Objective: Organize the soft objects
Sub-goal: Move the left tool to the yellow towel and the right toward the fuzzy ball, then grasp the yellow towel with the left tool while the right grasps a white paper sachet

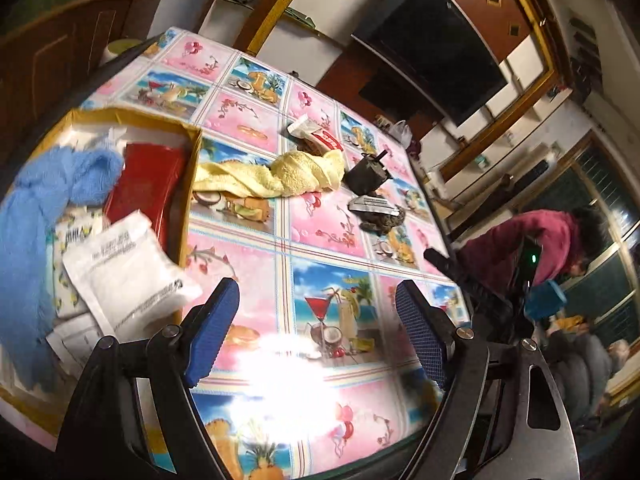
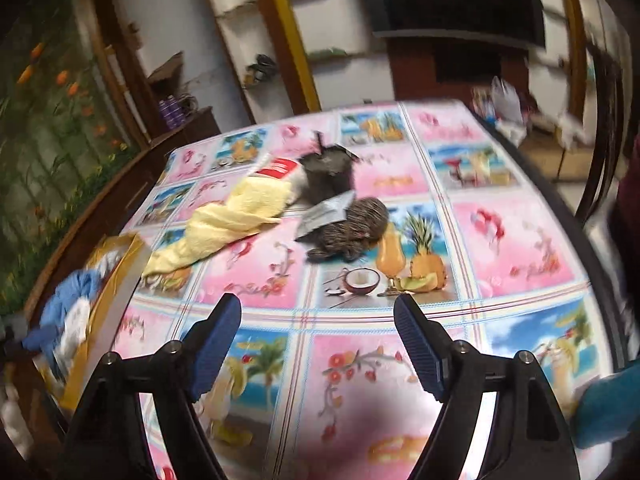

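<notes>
My left gripper (image 1: 316, 332) hangs over the glossy tablecloth (image 1: 332, 224) printed with pink flower squares and tropical drink scenes, its blue-padded jaws standing wide apart with nothing between them. My right gripper (image 2: 318, 344) is the same: jaws spread wide, empty, only bare cloth showing in the gap.

At the left edge of the table I see the open yellow-brown cardboard box (image 1: 192, 184). Inside it lie a fluffy blue towel (image 1: 44, 200), a red flat packet (image 1: 148, 192) and a white plastic pouch with printed text (image 1: 124, 272) that leans over the box's near corner.

Beyond the box, a crumpled pale yellow towel (image 1: 280, 178) lies on the cloth, one end just beside the box wall. Past it sit a white and red tube-like packet (image 1: 320, 136), a dark grey pouch with a spout (image 1: 366, 178), a silvery sachet (image 2: 326, 214) and a brownish woolly bundle (image 2: 356, 232), the sachet resting against the bundle.
</notes>
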Available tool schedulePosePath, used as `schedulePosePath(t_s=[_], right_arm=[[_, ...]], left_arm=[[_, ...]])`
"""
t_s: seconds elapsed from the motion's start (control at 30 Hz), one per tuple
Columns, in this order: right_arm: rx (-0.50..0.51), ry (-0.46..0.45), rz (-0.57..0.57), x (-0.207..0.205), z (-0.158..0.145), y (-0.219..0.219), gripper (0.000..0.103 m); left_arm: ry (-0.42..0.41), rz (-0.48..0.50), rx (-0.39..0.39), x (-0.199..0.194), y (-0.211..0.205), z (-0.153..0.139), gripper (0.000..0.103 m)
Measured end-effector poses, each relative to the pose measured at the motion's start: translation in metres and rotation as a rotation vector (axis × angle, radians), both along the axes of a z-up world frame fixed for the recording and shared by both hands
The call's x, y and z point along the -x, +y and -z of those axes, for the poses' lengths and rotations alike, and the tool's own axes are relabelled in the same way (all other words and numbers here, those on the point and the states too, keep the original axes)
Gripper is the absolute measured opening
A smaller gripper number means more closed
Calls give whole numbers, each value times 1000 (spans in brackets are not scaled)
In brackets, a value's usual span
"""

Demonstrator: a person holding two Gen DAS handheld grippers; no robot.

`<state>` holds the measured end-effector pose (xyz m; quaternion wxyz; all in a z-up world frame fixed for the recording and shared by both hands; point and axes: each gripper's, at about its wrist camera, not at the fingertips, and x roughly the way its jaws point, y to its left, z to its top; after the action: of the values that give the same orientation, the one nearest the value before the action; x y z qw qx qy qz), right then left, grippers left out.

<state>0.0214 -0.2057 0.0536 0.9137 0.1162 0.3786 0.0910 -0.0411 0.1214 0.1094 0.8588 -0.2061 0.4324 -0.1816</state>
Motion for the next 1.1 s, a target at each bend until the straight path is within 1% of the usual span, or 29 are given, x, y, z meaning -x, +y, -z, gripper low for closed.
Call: schedulePosePath(t_s=[0.03, 0.1, 0.2, 0.3, 0.37, 0.4, 0.47, 0.5, 0.6, 0.63, 0.7, 0.8, 0.87, 0.9, 0.93, 0.97, 1.03, 1.07, 1.1], right_arm=[[-38, 18, 21, -12, 5, -8, 79], [-61, 45, 42, -33, 13, -16, 79], [-84, 57, 79, -61, 19, -21, 79], [-147, 64, 88, -81, 27, -26, 76], [-209, 76, 74, -88, 34, -33, 61], [-235, 101, 57, -92, 40, -34, 45], [-279, 135, 12, -93, 45, -37, 43], [-282, 149, -2, -91, 44, -38, 38], [-272, 205, -77, -81, 44, -31, 39], [-274, 208, -69, -79, 46, -32, 39], [-290, 211, -52, -77, 48, -35, 39], [-312, 180, -17, -76, 43, -47, 39], [-318, 157, 16, -76, 39, -56, 39], [-324, 146, 34, -76, 38, -61, 40], [-330, 140, 46, -78, 37, -66, 42], [-340, 135, 60, -78, 37, -71, 42], [-358, 136, 80, -79, 38, -77, 43], [-367, 140, 88, -80, 39, -80, 43], [-376, 145, 95, -80, 40, -81, 43]], left_arm=[[-3, 0, -30, -3, -7, -4, 81], [6, 2, -75, -11, -16, -9, 81], [19, -5, -131, -31, -27, -13, 81], [26, -9, -184, -57, -35, -15, 81], [15, -9, -248, -77, -43, -14, 81], [8, -5, -284, -90, -49, -12, 81], [-2, 0, -350, -113, -60, -5, 81], [2, 9, -373, -125, -66, 0, 81], [46, 55, -433, -167, -87, 28, 81], [50, 77, -458, -180, -95, 39, 81], [48, 110, -534, -198, -111, 56, 81], [32, 165, -612, -216, -132, 78, 81], [41, 187, -637, -223, -142, 91, 81], [61, 192, -651, -227, -146, 98, 81], [99, 184, -695, -232, -150, 109, 83], [87, 166, -665, -233, -148, 107, 83], [136, 147, -595, -234, -141, 108, 69], [133, 139, -586, -232, -139, 105, 49], [138, 141, -581, -228, -137, 103, 48]])
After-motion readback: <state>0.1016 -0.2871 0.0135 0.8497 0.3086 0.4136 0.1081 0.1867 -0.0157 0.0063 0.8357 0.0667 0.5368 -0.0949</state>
